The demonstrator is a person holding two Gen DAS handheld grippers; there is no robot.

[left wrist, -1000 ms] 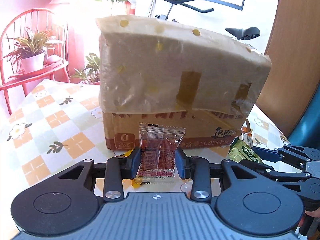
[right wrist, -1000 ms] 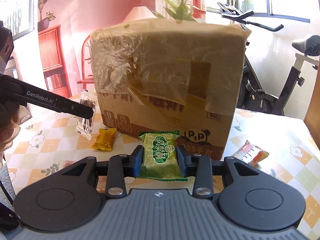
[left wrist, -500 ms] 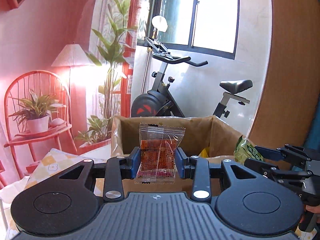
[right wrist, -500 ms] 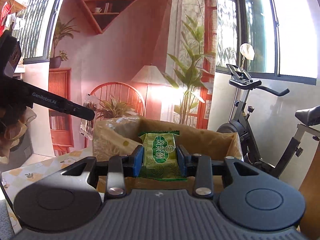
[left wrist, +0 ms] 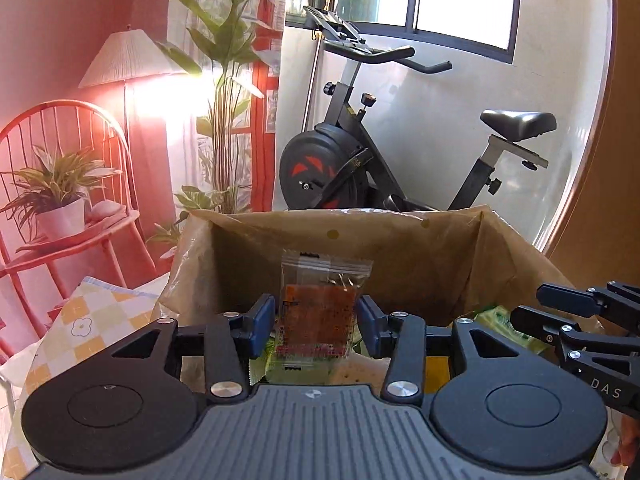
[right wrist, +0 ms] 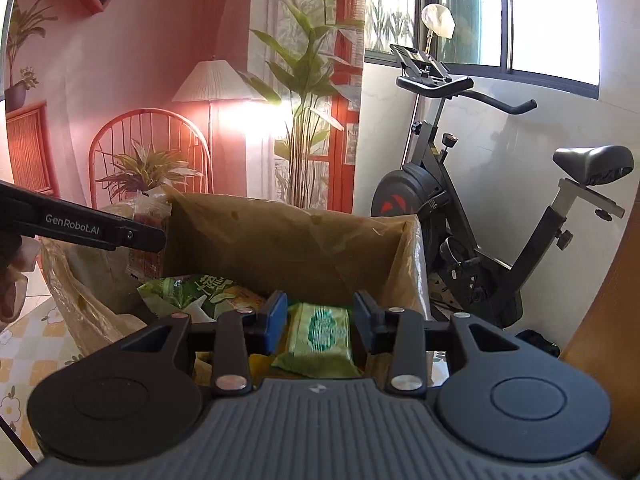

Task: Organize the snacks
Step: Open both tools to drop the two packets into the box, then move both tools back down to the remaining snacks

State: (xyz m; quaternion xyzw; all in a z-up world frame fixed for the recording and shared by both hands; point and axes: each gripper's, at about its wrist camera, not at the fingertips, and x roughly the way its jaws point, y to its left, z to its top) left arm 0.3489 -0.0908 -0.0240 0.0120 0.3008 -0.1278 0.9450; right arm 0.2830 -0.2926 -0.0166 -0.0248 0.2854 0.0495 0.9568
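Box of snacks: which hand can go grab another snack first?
Probably the right. The right gripper is over the box, with gaps showing on both sides of its green snack, which looks let go. The left gripper has the red snack upright between its fingers.

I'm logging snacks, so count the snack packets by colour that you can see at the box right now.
Green: 2, the green packet and the green bag
Red: 1, the red packet
Total: 3; yellowish bits lower in the box are too hidden to count.
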